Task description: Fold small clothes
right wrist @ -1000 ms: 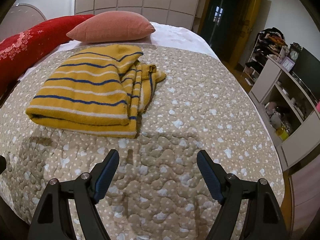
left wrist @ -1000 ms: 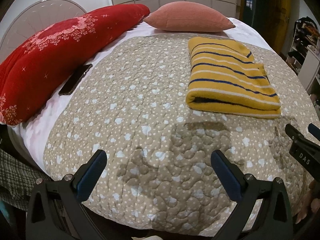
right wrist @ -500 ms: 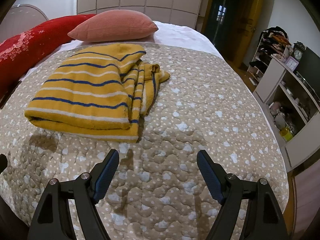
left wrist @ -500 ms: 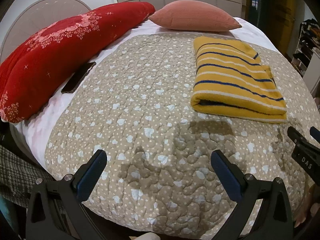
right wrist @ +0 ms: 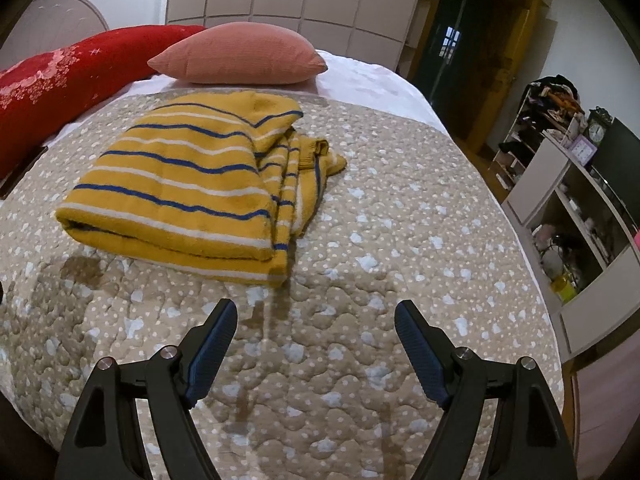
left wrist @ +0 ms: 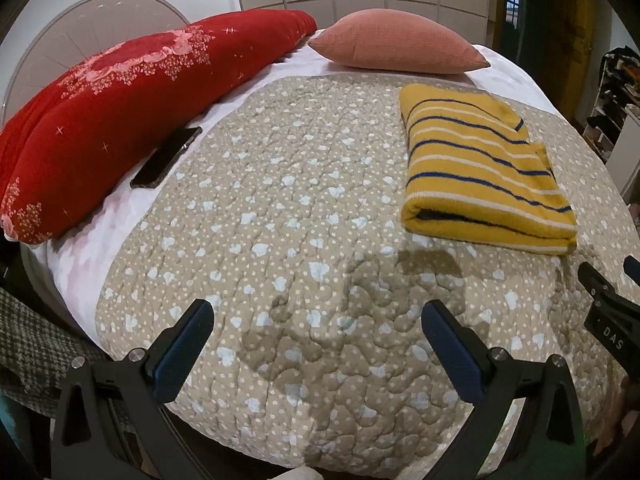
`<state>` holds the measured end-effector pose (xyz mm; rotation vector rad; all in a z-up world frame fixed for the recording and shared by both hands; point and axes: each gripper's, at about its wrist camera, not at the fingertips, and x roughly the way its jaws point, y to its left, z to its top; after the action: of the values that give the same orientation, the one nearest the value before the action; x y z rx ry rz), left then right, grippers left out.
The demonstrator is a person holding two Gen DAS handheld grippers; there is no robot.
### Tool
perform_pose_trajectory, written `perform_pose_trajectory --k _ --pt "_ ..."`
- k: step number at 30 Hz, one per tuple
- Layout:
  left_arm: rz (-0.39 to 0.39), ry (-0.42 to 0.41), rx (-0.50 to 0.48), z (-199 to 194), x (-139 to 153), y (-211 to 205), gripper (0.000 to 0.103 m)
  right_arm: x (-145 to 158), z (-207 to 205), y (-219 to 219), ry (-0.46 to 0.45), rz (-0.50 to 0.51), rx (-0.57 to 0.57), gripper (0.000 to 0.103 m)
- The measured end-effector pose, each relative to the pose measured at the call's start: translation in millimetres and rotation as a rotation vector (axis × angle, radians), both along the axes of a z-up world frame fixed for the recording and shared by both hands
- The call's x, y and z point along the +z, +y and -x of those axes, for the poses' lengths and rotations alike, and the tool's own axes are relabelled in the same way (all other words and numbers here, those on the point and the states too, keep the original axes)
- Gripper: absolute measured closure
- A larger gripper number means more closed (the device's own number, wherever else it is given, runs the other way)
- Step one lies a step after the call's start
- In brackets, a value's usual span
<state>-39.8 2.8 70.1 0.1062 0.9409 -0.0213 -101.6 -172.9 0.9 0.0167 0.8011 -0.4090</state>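
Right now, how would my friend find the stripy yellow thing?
Look at the bed's dotted beige quilt. In front of the pink pillow lies a folded yellow sweater. It is the only thing with blue and white stripes; the long cushion beside it is red.

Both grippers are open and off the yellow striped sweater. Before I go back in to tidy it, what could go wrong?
1. The sweater is folded, but loose layers and a cuff spill out on its right side. Grabbing only the top layer could pull the fold open.
2. The quilt is soft and puckered. A low approach by the right gripper might pinch quilt along with the knit.
3. A phone lies by the red bolster. Wide sweeps with the left gripper could nudge it.
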Motion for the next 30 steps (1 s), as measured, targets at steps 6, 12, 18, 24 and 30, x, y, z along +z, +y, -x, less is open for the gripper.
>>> perform_pose_trajectory --k 6,12,18,24,30 --pt "0.033 -0.009 -0.003 7 0 9 0.000 2 1 21 0.002 -0.005 0.031 0.018" --pt "0.067 -0.009 0.001 9 -2 20 0.000 -2 -2 44 0.036 0.012 0.064 0.018" --pt "0.099 -0.001 0.022 7 -5 33 0.000 2 -6 62 0.035 0.025 0.102 0.018" --pt "0.123 0.008 0.032 4 -9 40 0.000 5 -10 73 0.028 0.033 0.124 0.018" --pt "0.138 0.022 0.035 2 -14 44 0.000 2 -12 79 0.038 0.032 0.134 0.018"
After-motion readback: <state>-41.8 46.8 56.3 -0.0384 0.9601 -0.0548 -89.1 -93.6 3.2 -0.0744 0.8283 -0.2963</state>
